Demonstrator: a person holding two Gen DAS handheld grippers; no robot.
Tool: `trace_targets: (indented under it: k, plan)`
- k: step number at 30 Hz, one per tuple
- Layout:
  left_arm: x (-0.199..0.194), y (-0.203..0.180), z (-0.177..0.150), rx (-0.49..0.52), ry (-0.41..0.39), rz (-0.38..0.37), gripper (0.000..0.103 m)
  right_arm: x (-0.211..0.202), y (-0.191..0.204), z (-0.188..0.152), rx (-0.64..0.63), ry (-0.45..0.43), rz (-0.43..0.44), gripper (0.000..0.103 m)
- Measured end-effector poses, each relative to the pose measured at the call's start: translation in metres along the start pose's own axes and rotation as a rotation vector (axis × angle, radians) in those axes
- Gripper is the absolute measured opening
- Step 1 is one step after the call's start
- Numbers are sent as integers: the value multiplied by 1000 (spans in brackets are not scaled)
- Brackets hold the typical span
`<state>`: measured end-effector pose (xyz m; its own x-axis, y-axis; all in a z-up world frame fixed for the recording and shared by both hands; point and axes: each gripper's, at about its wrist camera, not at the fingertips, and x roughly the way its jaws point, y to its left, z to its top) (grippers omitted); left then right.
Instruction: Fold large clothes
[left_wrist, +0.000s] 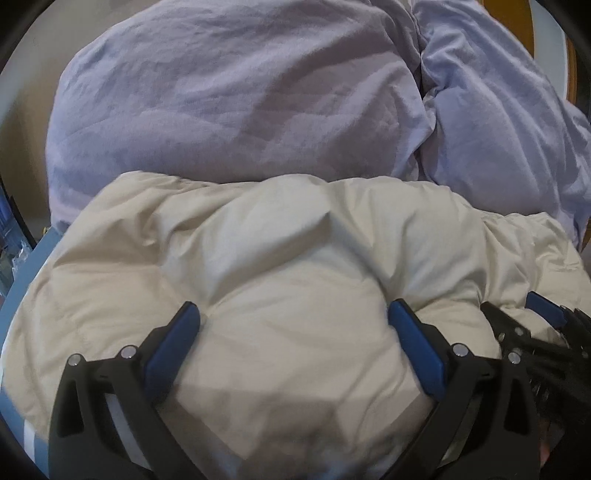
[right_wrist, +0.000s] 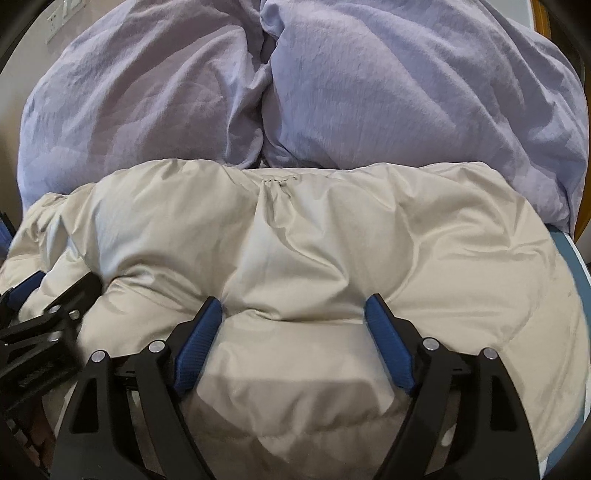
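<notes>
Lavender bedding (left_wrist: 229, 103) fills the back of both views, bunched in two mounds with a deep crease between them. Blue bed surface (left_wrist: 35, 266) shows along the left edge in the left wrist view and along the right edge (right_wrist: 570, 254) in the right wrist view.

Cream puffy jacket (left_wrist: 295, 258) lies spread on the bed, in front of the lavender bedding and touching it along its far edge. Quilted, wrinkled, short stitched seam near its far edge in the right wrist view (right_wrist: 280, 180).

Left tongs (left_wrist: 293, 317): jaws spread wide, released, blue pads pressed down into the jacket, fabric bulging up between them. Nothing pinched.

Right tongs (right_wrist: 293, 310): same, jaws apart, released, pads resting on the jacket with a padded fold between them.

Both tongs sit side by side at the jacket's near edge, close together; each shows at the edge of the other's view.
</notes>
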<state>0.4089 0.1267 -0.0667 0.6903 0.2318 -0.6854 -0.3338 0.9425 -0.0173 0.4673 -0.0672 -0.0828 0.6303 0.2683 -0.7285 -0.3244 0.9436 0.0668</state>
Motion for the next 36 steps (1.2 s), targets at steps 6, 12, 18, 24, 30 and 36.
trace_targets:
  k: [6, 12, 18, 24, 30, 36]
  plan:
    - [-55, 38, -7, 1, -40, 73, 101, -46, -36, -6, 82, -29, -14, 81]
    - [-94, 102, -14, -67, -35, 188, 101, -83, -94, -20, 187, -18, -128, 82]
    - [-96, 152, -33, -202, 50, 205, 101, -97, -167, -47, 382, 48, -162, 82]
    - [-74, 180, -47, -333, 143, 147, 101, -82, -195, -63, 533, 100, -52, 82]
    - [-55, 185, -59, -425, 182, 85, 97, -71, -201, -66, 586, 116, 22, 80]
    - [-51, 182, -57, -461, 158, 37, 78, -69, -202, -67, 618, 104, 115, 54]
